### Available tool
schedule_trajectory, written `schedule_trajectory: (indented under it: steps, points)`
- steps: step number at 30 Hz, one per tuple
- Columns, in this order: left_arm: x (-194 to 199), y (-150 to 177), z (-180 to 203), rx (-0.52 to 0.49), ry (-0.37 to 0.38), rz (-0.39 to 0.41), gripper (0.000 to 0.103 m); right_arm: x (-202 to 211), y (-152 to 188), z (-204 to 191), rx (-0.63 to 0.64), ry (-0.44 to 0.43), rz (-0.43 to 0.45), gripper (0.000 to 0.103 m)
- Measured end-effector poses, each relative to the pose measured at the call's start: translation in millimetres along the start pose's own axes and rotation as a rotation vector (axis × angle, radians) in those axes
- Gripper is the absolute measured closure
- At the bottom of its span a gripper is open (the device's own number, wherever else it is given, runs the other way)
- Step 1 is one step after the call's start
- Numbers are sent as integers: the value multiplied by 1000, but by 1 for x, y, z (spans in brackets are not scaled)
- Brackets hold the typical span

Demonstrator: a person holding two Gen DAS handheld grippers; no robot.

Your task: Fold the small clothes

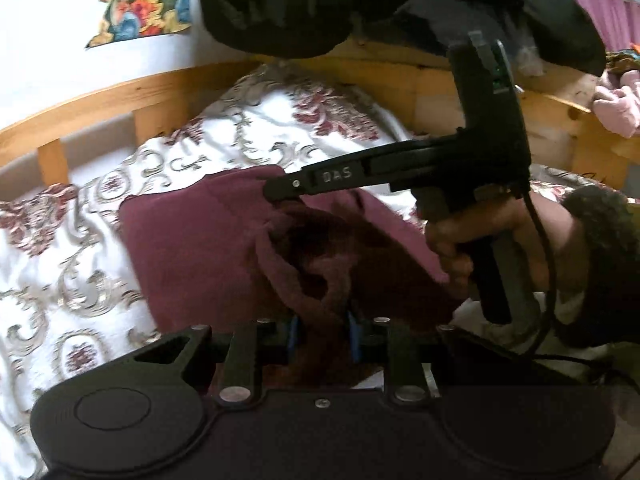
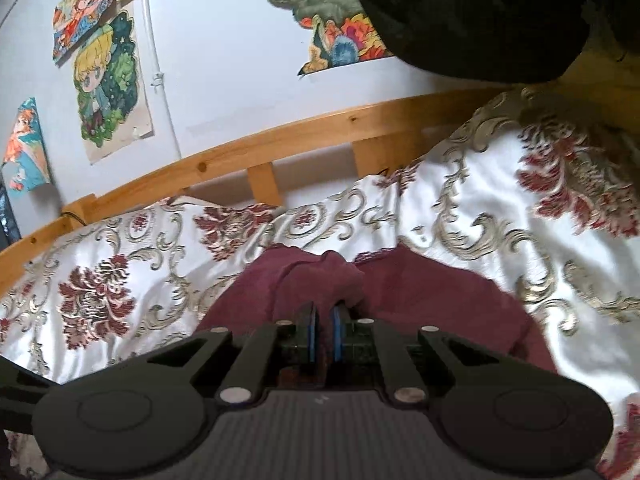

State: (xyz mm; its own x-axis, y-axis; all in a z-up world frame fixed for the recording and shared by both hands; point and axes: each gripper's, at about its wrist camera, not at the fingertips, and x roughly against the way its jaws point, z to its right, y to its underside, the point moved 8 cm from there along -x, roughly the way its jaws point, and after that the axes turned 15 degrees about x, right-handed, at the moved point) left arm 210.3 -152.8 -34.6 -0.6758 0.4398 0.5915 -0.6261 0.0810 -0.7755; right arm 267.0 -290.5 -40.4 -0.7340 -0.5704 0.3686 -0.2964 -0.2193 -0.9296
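We are folding a maroon garment (image 1: 192, 240) lying on the floral bedspread (image 1: 80, 280). Its bunched edge could be slipping free, since each grip is catching little cloth. Our left gripper (image 1: 322, 332) and right gripper (image 2: 324, 336) are both pinching it, jaws nearly together.

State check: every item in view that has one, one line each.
maroon garment: partly folded on the bedspread, near edge lifted and bunched
left tool: shut on the maroon garment
right tool: shut on the maroon garment
bedspread: spread out, rumpled
pink clothes: heaped at the bed frame, unfolded
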Motion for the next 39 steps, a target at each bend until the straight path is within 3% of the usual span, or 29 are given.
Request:
schedule_trajectory:
  steps: [9, 39]
  points:
    - [-17, 4, 26, -36, 96, -12, 78, 14, 18, 34, -88, 82, -56, 93]
    - [-45, 6, 70, -53, 204, -33, 78, 57, 24, 73, -103, 245, -80, 93]
